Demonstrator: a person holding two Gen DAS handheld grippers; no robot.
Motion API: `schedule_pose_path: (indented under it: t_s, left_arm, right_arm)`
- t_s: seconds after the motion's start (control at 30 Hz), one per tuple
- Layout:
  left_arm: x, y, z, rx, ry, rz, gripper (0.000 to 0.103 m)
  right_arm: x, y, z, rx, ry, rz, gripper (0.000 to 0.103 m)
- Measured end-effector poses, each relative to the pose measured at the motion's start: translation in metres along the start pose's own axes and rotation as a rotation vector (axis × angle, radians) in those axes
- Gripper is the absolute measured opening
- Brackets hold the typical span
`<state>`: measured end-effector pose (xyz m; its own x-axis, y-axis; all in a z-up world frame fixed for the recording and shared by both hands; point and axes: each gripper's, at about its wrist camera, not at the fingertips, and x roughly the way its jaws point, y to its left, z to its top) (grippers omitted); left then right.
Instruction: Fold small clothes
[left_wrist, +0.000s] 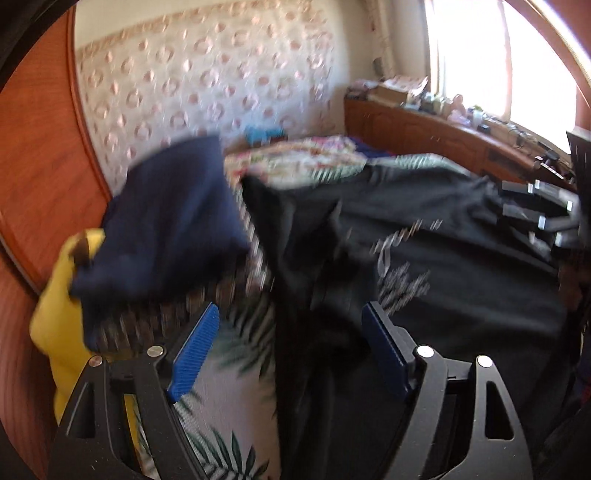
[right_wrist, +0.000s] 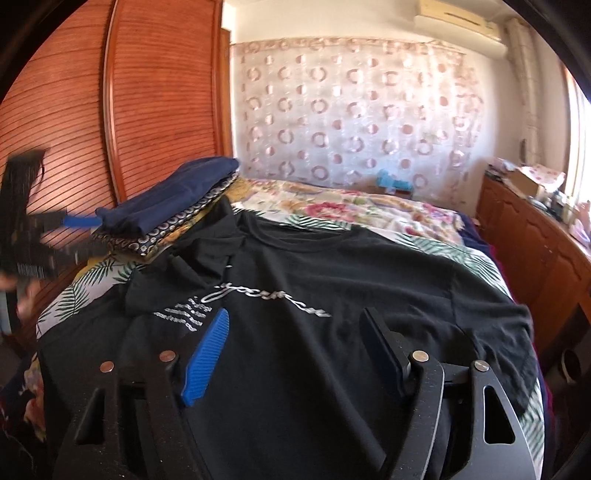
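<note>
1. Looking along the left gripper (left_wrist: 291, 350) in the left wrist view, its jaws stand apart with nothing pinched; the blue pads (left_wrist: 195, 350) flank a fold of the black T-shirt (left_wrist: 424, 258), whose cloth runs down between them without either pad pressing on it. The shirt lies spread over the bed (left_wrist: 236, 417), on a leaf-print sheet, its white script lettering blurred. To the left, a folded navy garment (left_wrist: 173, 229) sits on top of a pile, with a yellow garment (left_wrist: 59, 325) under and beside it, close to the wooden wardrobe (left_wrist: 40, 155). At the far right edge the right gripper (left_wrist: 543, 218) shows dark over the shirt's far side; from here I cannot tell how its jaws stand. The whole picture is smeared.

2. In the right wrist view, the right gripper (right_wrist: 295, 350) hovers over the black T-shirt (right_wrist: 332, 277) with its jaws apart and nothing between them but the flat chest of the shirt below. The shirt lies face up, collar toward the floral quilt (right_wrist: 351, 210), one sleeve folded inward at the left. The stack of folded clothes (right_wrist: 177, 206), navy on top and patterned pieces beneath, sits just beside that shoulder. The left gripper (right_wrist: 74, 229) is a blur at the left, near the stack.
</note>
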<state>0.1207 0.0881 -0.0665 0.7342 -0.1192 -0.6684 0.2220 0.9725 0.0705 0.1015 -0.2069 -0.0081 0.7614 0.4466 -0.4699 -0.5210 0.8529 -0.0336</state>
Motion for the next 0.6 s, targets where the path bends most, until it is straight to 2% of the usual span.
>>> schedule_pose_path:
  t_s: [0.27,0.4,0.53,0.6]
  left_arm:
    - [0.039,0.022,-0.028,-0.093,0.120,0.040,0.080]
    - [0.043,0.025,-0.029,-0.126,0.129,0.007,0.081]
    - [0.048,0.029,-0.032,-0.153,0.154,-0.006,0.091]
    - [0.048,0.028,-0.031,-0.153,0.156,-0.004,0.091]
  right_arm:
    - [0.068,0.012,0.045,-0.058,0.069,0.119,0.072]
    - [0.112,0.014,0.059,-0.012,0.112,0.159,0.072]
    - [0.150,0.017,0.069,0.020,0.168,0.180,0.067]
    - [0.164,0.021,0.076,0.038,0.200,0.198,0.066]
